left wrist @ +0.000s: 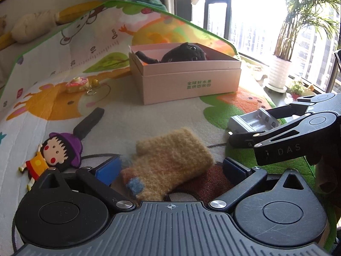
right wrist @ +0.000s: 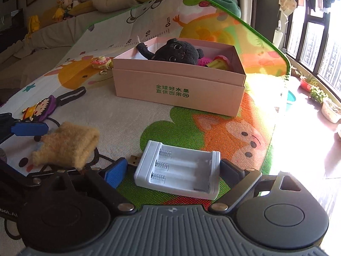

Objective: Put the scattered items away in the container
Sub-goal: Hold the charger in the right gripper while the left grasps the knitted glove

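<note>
A pink box [left wrist: 187, 81] [right wrist: 177, 89] stands on the play mat and holds a black plush cat [left wrist: 185, 52] [right wrist: 177, 52] and some bright toys. My left gripper [left wrist: 170, 168] is open around a tan knitted mitten [left wrist: 170, 162] [right wrist: 66, 143] that lies on the mat between its blue pads. My right gripper [right wrist: 172, 170] [left wrist: 251, 128] is open around a white battery charger [right wrist: 179, 170] [left wrist: 253, 121], its pads close to both sides. A cartoon girl figure [left wrist: 53, 155] [right wrist: 38, 108], a black stick [left wrist: 89, 122] and a doughnut keychain [left wrist: 77, 84] [right wrist: 102, 61] lie scattered to the left.
The colourful play mat [left wrist: 127, 111] covers a raised surface whose right edge drops to a sunlit floor [right wrist: 309, 138]. Potted plants [left wrist: 281, 70] stand by the window on the right. Cushions and soft toys [right wrist: 102, 0] line the back left.
</note>
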Demonstrator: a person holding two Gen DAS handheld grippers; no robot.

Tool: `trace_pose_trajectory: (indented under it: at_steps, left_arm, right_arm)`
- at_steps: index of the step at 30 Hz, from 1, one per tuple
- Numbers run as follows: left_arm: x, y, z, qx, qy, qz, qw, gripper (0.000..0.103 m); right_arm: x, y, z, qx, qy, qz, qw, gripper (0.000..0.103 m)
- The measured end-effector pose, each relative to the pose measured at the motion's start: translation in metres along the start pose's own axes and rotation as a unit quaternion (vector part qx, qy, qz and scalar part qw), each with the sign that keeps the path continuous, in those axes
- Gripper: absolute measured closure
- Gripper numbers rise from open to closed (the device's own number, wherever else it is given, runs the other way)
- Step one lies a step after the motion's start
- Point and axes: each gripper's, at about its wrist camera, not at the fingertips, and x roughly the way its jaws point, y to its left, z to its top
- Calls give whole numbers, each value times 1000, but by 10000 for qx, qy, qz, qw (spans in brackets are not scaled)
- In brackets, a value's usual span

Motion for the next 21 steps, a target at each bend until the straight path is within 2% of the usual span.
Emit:
trace_pose_trajectory:
  at_steps: [4,6,8,10,14,17,21]
  left_arm:
    - [-11,-21,-9,271,204,-632,9974,0]
    - [-17,-29,-12,433,260,-827,9953,0]
    - [-20,-30,-11,480,236,-675,9963,0]
    - [-17,-25,-8,496,218,-297,9981,0]
    - [-1,-8,3,300,465,199,9983,0]
    - [3,-5,9,202,611,275,9975,0]
    - [2,-13,12,363,723,390,9960,0]
  right_arm:
    - [-8,-12,-8,259,-30,-19,9997,9]
    - [-7,-15,-7,349,-28,-32,9994,7]
    - [-6,-14,-7,322,-19,-42,9995,6]
    - [-6,-14,-8,333,-19,-24,9994,5]
    - [-6,-17,-8,415,-30,53,9991,2]
    - [-5,-16,-8,398,-1,40,9992,0]
    - [-5,-15,-8,362,14,7,9993,0]
